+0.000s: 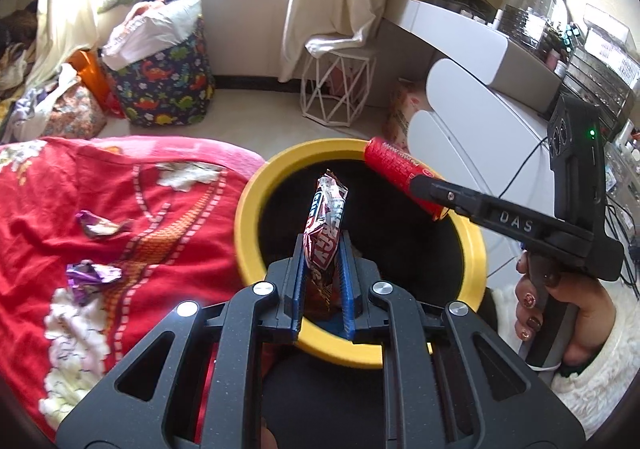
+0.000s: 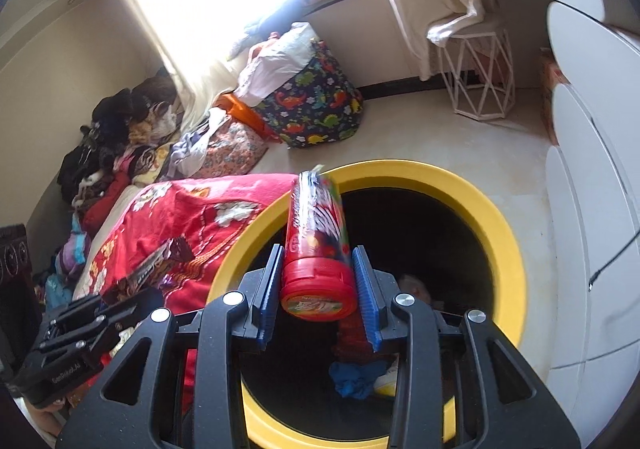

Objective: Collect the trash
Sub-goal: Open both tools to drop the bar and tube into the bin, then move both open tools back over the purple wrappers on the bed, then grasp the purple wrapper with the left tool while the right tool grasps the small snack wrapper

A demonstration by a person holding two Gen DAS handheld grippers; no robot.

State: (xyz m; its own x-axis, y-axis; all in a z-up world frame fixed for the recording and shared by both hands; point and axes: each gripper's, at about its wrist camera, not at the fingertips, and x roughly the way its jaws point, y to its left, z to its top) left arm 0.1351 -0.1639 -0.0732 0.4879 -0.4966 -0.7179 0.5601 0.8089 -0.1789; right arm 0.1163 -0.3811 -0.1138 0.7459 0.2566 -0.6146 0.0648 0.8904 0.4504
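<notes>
My left gripper (image 1: 322,249) is shut on a snack bar wrapper (image 1: 326,209) and holds it upright over the yellow-rimmed bin (image 1: 248,209). My right gripper (image 2: 318,273) is shut on a red tube can (image 2: 316,245) above the same bin (image 2: 508,233); the can also shows in the left wrist view (image 1: 400,173), over the bin's far rim. Two crumpled purple wrappers (image 1: 102,225) (image 1: 90,275) lie on the red blanket (image 1: 160,217) left of the bin. The left gripper with its wrapper (image 2: 160,261) shows at lower left of the right wrist view.
Trash lies inside the bin, including blue scraps (image 2: 356,377). A dinosaur-print basket (image 1: 168,85) and clothes piles stand by the window. A white wire stool (image 1: 338,85) and white drawers (image 1: 472,129) stand to the right.
</notes>
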